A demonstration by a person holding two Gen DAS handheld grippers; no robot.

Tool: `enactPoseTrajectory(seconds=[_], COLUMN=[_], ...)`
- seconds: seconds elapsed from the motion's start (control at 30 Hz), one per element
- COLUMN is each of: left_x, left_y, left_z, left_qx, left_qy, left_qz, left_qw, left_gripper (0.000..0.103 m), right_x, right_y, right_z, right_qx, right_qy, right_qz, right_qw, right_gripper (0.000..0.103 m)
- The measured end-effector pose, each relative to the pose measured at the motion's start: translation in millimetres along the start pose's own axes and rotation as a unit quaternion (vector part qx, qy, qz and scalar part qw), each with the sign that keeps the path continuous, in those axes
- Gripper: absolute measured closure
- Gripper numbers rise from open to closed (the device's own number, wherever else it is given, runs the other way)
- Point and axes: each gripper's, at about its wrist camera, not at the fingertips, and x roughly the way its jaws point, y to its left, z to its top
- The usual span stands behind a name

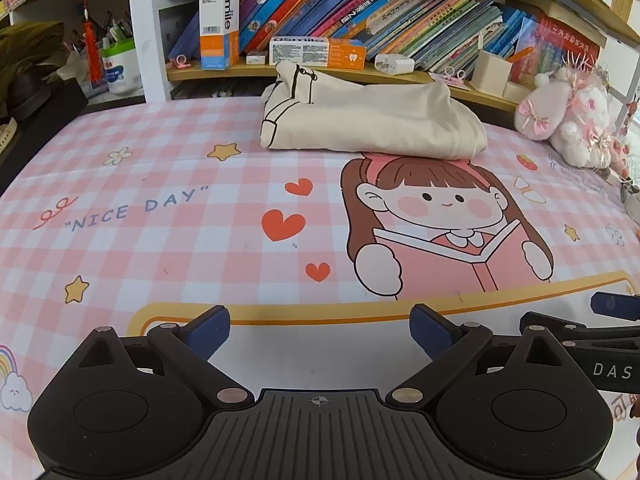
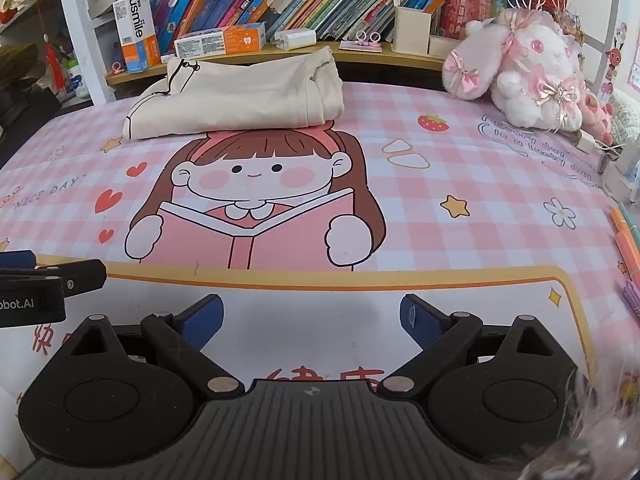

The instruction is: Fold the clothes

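A cream garment (image 1: pixel 372 120) with thin black trim lies folded in a bundle at the far edge of the pink checked desk mat (image 1: pixel 160 208), just above the printed cartoon girl. It also shows in the right wrist view (image 2: pixel 240 92). My left gripper (image 1: pixel 319 334) is open and empty, low over the mat's near edge, well short of the garment. My right gripper (image 2: pixel 311 320) is open and empty too, beside the left one. Each gripper shows at the edge of the other's view.
A low shelf (image 1: pixel 224 74) behind the mat holds leaning books, usmile boxes (image 1: pixel 219 24), a charger and a cream pen pot (image 2: pixel 412 32). Plush toys (image 2: pixel 520 76) sit at the far right. Pens (image 2: pixel 628 240) lie at the right edge.
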Motion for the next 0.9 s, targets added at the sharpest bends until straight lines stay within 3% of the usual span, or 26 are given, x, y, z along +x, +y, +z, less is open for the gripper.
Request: enactPoseTrajectory(seconds=[0.9], left_x=[0.9], left_y=[0.4], left_z=[-0.7], left_qx=[0.000], left_qy=[0.001], left_qz=[0.006], left_qw=[1.0000], left_gripper=[0.003], right_x=[3.2], right_y=[0.0], right_z=[-1.8], right_qx=[0.007], right_qy=[0.012], right_qz=[0.005], right_qw=[1.000], right_gripper=[0.007])
